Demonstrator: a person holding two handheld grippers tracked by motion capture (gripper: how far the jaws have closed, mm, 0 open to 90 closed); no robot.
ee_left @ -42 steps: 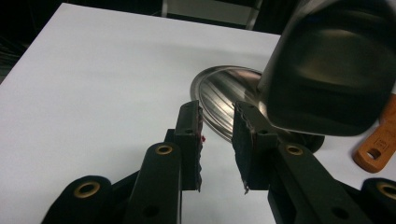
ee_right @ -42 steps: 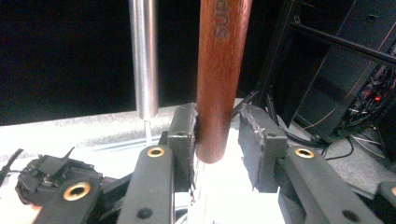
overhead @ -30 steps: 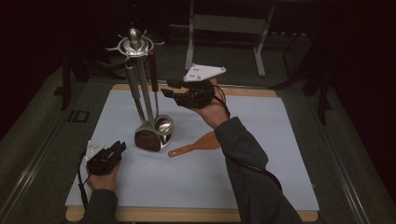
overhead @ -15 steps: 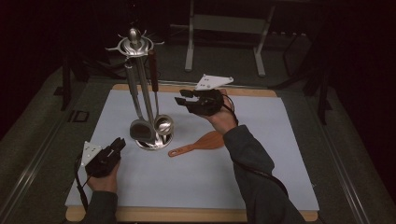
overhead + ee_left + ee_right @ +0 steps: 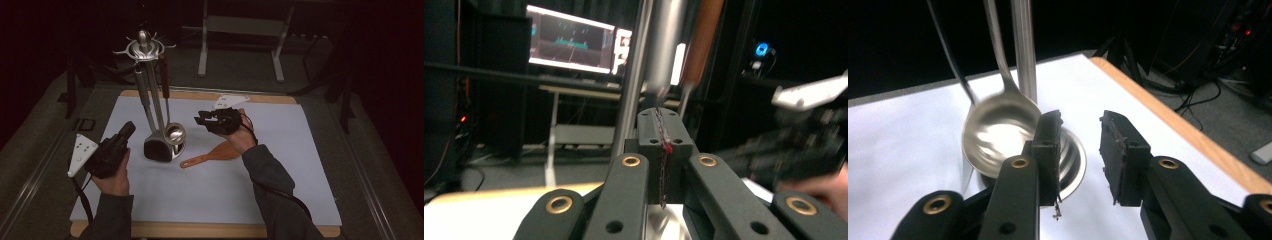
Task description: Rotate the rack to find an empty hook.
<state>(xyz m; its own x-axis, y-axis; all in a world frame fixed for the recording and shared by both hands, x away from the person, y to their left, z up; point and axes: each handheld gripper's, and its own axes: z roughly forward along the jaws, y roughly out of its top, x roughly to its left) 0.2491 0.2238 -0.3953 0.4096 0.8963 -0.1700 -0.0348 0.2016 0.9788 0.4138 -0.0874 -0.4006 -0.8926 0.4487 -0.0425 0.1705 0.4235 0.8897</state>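
the left tool [image 5: 127,130], now pressed together on nothing, is lifting off the surface [image 5: 300,180]; the right tool [image 5: 199,119], spread but narrowing, is dropping toward the ladle [image 5: 175,134].

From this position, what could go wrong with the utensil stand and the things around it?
1. The ladle hangs freely on the tall utensil stand. The right tongs, open with nothing between them, are close beside it; a careless approach may set it swinging.
2. The stand is tall on a small base, so a sideways push might tip it.
3. The wooden spatula lies flat under the right hand and could be knocked aside. The left tongs are shut and empty.
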